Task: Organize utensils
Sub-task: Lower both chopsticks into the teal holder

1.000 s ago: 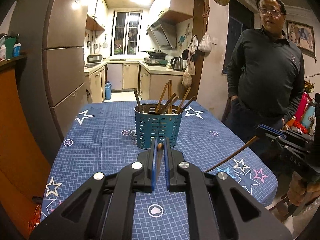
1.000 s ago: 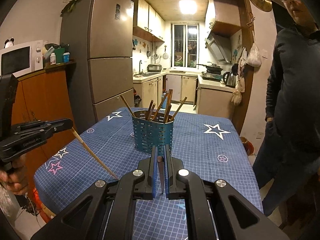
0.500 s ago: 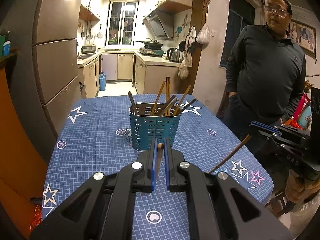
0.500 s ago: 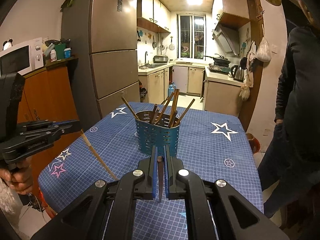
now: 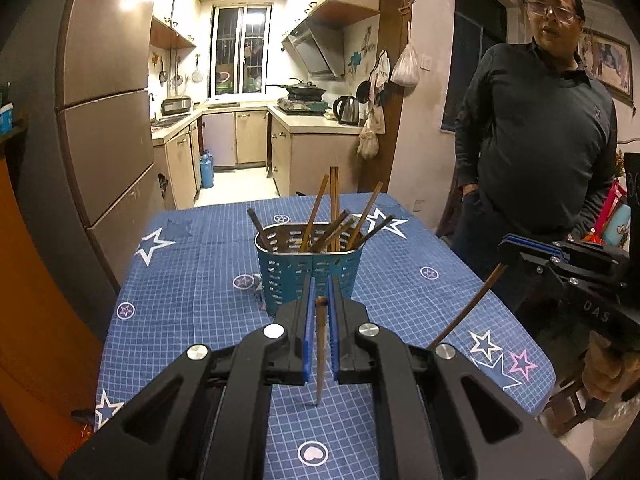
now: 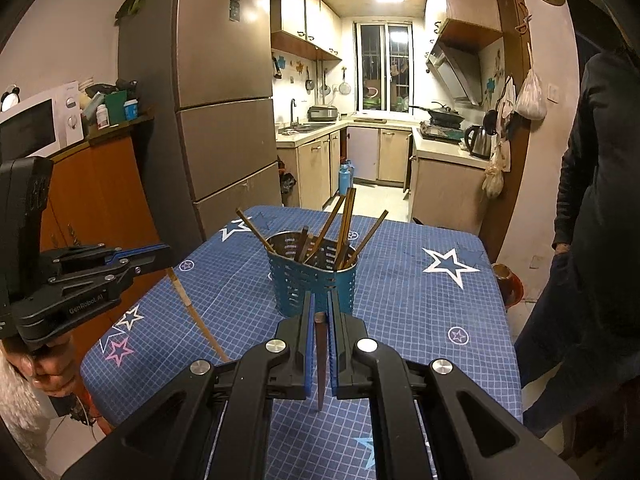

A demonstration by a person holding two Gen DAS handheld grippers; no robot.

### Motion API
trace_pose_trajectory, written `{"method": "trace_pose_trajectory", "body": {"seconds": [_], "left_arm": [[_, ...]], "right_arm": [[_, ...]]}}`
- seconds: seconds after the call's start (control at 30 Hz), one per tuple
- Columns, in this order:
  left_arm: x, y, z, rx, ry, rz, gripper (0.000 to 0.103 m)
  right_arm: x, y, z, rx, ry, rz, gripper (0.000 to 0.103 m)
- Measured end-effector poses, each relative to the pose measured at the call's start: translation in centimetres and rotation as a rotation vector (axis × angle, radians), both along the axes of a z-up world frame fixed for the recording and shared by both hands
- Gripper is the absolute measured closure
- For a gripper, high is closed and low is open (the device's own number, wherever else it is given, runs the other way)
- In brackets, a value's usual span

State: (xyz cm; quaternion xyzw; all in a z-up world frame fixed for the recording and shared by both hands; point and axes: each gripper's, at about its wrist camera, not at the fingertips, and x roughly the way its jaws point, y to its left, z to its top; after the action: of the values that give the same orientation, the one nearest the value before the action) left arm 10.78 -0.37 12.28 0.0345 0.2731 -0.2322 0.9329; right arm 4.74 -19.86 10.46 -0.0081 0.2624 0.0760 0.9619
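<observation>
So the main change over the last second: both grippers have come up and in toward the blue perforated holder (image 5: 309, 268), which now sits bigger and nearer the middle of each wrist view than it did a moment ago. The grips themselves look the same as before.

Left gripper (image 5: 319, 308) is clamped shut on a light wooden chopstick (image 5: 320, 354). It runs between the blue pads, butt end poking up at the jaw tips and the thin end hanging down toward the bottom centre of the frame, off the bench (image 5: 192, 280). In the right wrist view you can see that same stick slanting down from the left gripper at the left edge.

Right gripper (image 6: 319, 316) is also closed, on a darker chopstick (image 6: 320, 360), held the same way, with its point dangling low in the centre of the frame above the star-print cloth.

The holder stands upright mid-bench with a bunch of chopsticks (image 5: 334, 216) already fanned out of it. Nothing else loose on the cloth that I can spot.

My read: these two are lifted clear and on approach, not yet over the rim. They still need to get above the opening, then go in tip down. The sticks already leaning inside could snag the new ones, so aiming for a gap matters.

There's also a person in a dark sweater (image 5: 536, 128) standing at the right edge, watching.
</observation>
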Motion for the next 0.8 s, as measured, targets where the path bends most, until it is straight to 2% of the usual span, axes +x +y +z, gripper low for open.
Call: {"method": "trace_pose_trajectory", "body": {"seconds": [0.27,0.6,0.8], "left_arm": [[0.4,-0.1,2.5,-0.009,-0.051,0.005,0.098],[2.2,-0.9,7.2,-0.034,-0.107,0.009,0.098],[3.6,-1.6,8.8,-0.028,-0.138,0.005,0.098]], "right_arm": [[0.4,-0.3,1.7,-0.016,-0.030,-0.007,0.096],[1.2,-0.4,5.5,-0.037,-0.097,-0.014,0.096],[2.2,-0.1,7.3,-0.054,-0.126,-0.017,0.096]]}}
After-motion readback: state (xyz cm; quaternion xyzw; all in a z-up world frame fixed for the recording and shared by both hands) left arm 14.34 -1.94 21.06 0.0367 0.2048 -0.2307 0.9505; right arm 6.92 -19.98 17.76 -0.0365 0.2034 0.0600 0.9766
